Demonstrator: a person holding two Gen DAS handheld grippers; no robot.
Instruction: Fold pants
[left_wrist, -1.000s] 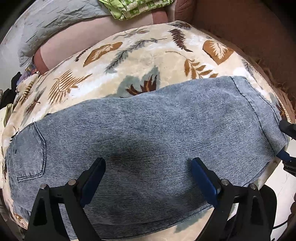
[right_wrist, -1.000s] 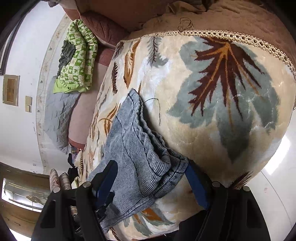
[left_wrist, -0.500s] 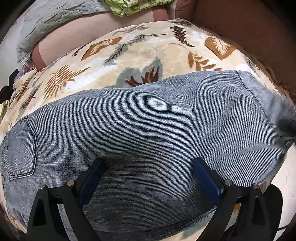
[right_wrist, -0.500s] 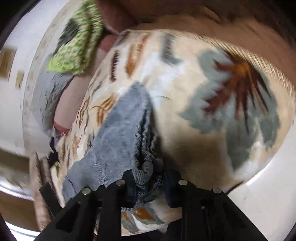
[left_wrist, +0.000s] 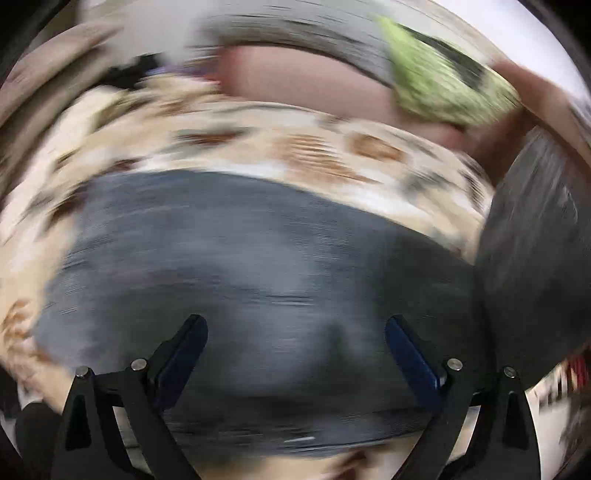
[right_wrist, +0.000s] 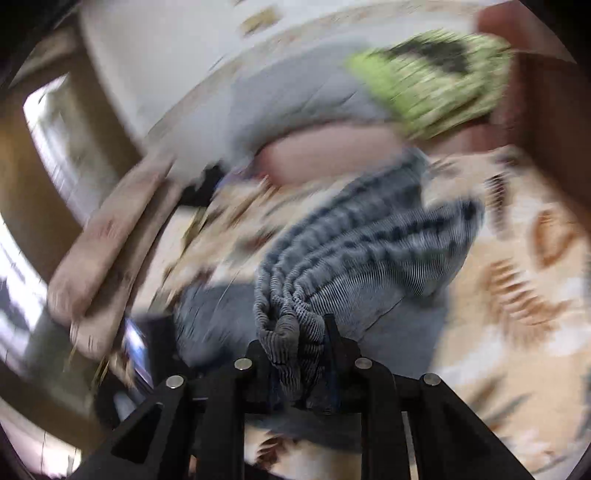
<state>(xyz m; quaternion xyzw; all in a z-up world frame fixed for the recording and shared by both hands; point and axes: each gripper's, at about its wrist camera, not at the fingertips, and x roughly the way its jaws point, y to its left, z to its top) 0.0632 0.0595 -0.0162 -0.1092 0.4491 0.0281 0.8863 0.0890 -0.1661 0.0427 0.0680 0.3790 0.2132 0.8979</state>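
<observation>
The pants (right_wrist: 365, 258) lie on the leaf-print blanket (right_wrist: 517, 288) (badly blurred), a bunched end at centre frame pinched in the right claw (right_wrist: 295, 343), whose jaws are easing apart. Left claw (left_wrist: 295, 354) gapes empty above the denim.

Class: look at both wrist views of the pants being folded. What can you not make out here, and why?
- Left wrist view: the blanket pattern and pants seams, smeared by motion blur.
- Left wrist view: the dark shape at right, blurred.
- Right wrist view: the gripped pants edge, hidden between the right gripper jaws.
</observation>
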